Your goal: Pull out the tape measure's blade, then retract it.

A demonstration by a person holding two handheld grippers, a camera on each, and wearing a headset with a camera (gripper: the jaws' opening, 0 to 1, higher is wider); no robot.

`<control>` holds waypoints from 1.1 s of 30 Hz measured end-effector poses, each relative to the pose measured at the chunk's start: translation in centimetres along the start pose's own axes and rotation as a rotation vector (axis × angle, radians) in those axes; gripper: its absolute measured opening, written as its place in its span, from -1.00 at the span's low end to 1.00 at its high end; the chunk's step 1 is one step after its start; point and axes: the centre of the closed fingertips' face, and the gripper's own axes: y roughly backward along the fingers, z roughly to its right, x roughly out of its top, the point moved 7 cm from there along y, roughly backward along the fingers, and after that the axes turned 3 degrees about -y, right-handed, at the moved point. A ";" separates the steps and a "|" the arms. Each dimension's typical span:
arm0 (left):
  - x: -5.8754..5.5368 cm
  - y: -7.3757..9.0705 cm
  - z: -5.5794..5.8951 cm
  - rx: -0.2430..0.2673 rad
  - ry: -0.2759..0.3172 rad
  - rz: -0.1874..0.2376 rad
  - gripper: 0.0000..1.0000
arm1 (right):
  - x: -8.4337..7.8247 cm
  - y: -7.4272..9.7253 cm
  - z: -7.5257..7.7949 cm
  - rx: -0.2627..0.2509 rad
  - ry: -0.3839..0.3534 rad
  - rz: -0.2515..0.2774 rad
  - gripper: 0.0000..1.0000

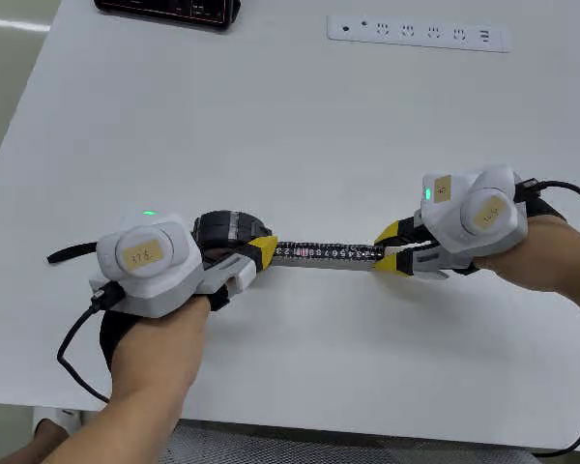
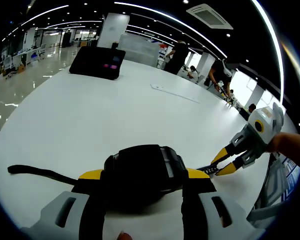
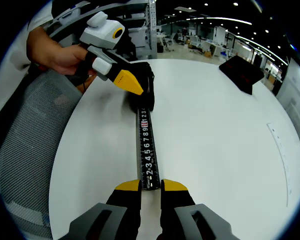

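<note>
A black tape measure case (image 1: 224,231) (image 2: 144,172) (image 3: 144,82) lies on the white table (image 1: 300,126), and my left gripper (image 1: 256,255) (image 2: 146,176) is shut on it. Its dark numbered blade (image 1: 325,253) (image 3: 146,150) runs out to the right over the tabletop. My right gripper (image 1: 393,252) (image 3: 150,186) is shut on the blade's free end. In the left gripper view the right gripper (image 2: 225,162) pinches the blade tip (image 2: 208,170). A black wrist strap (image 1: 70,252) (image 2: 37,173) trails left from the case.
A white power strip (image 1: 418,32) (image 2: 172,92) lies at the table's far right. A black device (image 1: 169,10) (image 2: 97,62) (image 3: 240,72) sits at the far edge. A mesh chair (image 3: 30,150) stands by the near edge. Cables (image 1: 77,353) hang from both grippers.
</note>
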 end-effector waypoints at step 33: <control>0.0 0.0 -0.2 -0.014 0.023 0.004 0.13 | 3.6 -3.1 0.0 0.038 -0.005 0.069 -0.78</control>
